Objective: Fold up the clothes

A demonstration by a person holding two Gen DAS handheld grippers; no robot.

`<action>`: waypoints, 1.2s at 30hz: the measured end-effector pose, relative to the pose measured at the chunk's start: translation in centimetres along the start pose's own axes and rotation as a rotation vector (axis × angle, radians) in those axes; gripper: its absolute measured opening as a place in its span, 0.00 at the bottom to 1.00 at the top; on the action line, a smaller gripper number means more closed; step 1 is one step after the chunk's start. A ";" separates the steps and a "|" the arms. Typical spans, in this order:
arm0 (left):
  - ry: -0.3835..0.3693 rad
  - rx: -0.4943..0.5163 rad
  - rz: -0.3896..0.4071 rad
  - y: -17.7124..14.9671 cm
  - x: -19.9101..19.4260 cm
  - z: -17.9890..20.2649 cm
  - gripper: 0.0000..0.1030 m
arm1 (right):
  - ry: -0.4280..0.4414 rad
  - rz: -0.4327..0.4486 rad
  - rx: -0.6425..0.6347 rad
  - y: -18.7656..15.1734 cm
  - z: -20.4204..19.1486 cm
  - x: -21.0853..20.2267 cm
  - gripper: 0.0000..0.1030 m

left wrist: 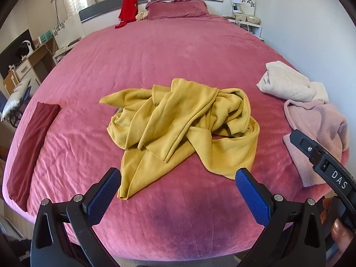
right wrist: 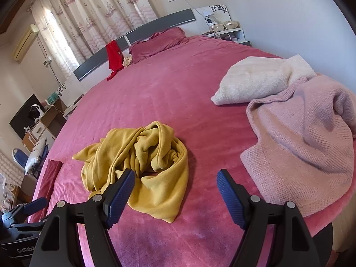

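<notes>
Your left hand-held gripper (left wrist: 178,181) hangs over the near edge of the bed (left wrist: 178,51), its blue pads spread wide with nothing between them; your right hand-held gripper (right wrist: 175,183) is just as wide apart and equally empty; the crumpled yellow garment (left wrist: 178,120) lies bunched on the pink cover just ahead of both; to your right a pink knit sweater (right wrist: 307,142) overlaps a cream sweater (right wrist: 255,80); a folded dark red cloth (left wrist: 31,146) lies along the left edge.
</notes>
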State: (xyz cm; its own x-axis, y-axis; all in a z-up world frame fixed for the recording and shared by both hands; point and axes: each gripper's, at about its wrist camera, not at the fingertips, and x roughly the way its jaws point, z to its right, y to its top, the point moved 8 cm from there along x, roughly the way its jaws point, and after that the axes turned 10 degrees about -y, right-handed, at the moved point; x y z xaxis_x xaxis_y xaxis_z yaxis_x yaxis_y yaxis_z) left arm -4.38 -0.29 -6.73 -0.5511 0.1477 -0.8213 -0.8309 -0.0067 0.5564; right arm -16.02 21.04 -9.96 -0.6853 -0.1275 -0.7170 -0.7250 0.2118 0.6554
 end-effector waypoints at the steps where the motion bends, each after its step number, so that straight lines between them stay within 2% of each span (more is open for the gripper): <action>1: 0.000 0.000 0.002 0.0 0.0 0.0 1.00 | 0.001 -0.003 0.001 0.0 0.0 0.0 0.76; 9: 0.003 0.000 0.019 -0.5 0.2 -0.5 1.00 | 0.006 -0.024 0.006 -0.2 -0.2 0.1 0.76; 36: 0.016 -0.079 -0.044 -1.9 1.4 -2.8 1.00 | 0.016 -0.034 0.010 -1.1 -0.5 0.5 0.76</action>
State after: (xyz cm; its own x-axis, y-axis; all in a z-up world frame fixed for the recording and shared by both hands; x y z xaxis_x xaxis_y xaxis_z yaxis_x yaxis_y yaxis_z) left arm -3.77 -2.87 -9.35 -0.5146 0.1340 -0.8469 -0.8574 -0.0788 0.5086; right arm -15.61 20.25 -10.92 -0.6612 -0.1506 -0.7350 -0.7474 0.2171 0.6279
